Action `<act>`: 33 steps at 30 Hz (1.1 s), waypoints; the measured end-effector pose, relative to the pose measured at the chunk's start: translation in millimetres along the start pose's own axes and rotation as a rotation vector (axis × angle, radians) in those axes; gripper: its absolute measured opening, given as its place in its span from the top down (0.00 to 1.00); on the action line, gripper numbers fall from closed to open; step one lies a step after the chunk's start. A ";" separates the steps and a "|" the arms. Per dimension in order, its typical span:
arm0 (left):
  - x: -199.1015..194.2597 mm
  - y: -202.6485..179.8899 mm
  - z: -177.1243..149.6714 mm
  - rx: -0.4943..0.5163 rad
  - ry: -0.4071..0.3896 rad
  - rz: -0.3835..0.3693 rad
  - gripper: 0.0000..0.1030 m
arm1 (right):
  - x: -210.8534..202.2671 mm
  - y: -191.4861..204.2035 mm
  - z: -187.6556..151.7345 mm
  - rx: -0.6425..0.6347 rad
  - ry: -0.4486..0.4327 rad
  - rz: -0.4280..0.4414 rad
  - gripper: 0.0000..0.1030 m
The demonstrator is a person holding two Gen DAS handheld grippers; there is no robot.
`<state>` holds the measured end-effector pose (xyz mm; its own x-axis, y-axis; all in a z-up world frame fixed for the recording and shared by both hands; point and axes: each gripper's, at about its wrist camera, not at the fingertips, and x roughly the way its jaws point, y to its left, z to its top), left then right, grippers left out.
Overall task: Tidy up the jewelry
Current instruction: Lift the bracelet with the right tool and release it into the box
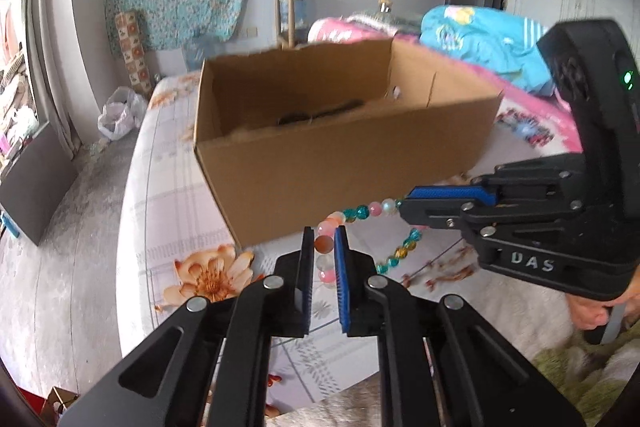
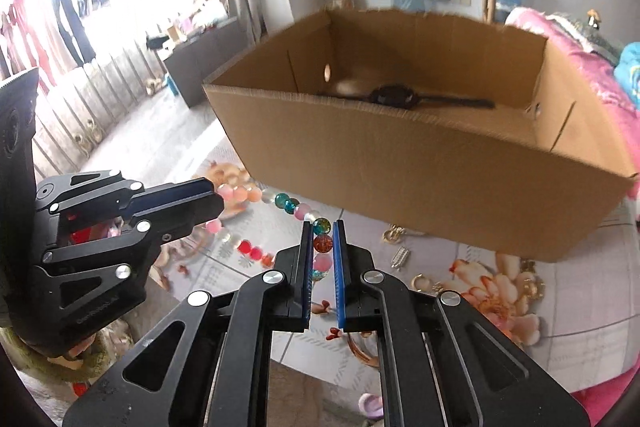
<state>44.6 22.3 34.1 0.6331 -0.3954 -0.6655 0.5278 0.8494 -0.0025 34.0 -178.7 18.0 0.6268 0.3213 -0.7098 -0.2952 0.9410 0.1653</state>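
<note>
1. a floral-printed bed sheet (image 2: pixel 560 291) carries an open brown cardboard box (image 2: pixel 420 195) (a dark wristwatch (image 2: pixel 394 95) inside).
2. the left gripper (image 1: pixel 324 245) and right gripper (image 2: pixel 322 239) each pinch the multicoloured glass bead bracelet (image 2: pixel 288 205), lifted before the box.

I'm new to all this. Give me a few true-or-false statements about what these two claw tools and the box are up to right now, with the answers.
1. Both grippers grip the same bead string. True: the left gripper and the right gripper each pinch it.
2. The box is closed with a lid. False: it is open on top.
3. A watch lies in the box. True.
4. The bead string lies flat on the bed. False: it hangs between the grippers, above the sheet.
5. No other jewelry is outside the box. False: small gold pieces lie on the bed in front of it.
</note>
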 end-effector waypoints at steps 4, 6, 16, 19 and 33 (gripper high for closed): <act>-23.2 -9.7 17.3 0.030 -0.064 0.000 0.91 | -26.3 -3.6 4.8 0.005 -0.069 0.016 0.93; -34.0 -12.8 29.0 0.043 -0.100 -0.004 0.91 | -40.9 -5.4 7.3 0.003 -0.107 0.029 0.93; -64.9 -13.7 97.7 0.101 -0.261 -0.024 0.91 | -68.3 -4.2 68.6 -0.040 -0.263 0.099 0.93; -59.7 -7.1 121.5 0.109 -0.281 -0.032 0.91 | -58.9 -15.8 98.9 -0.042 -0.247 0.126 0.93; 63.5 51.7 144.2 -0.012 0.041 -0.091 0.91 | 69.7 -57.6 162.8 0.002 0.164 0.212 0.93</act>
<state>193.7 -9.3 99.3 0.5589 -0.4562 -0.6924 0.5748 0.8150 -0.0731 212.1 -193.3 70.5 0.4263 0.4896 -0.7606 -0.4061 0.8549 0.3228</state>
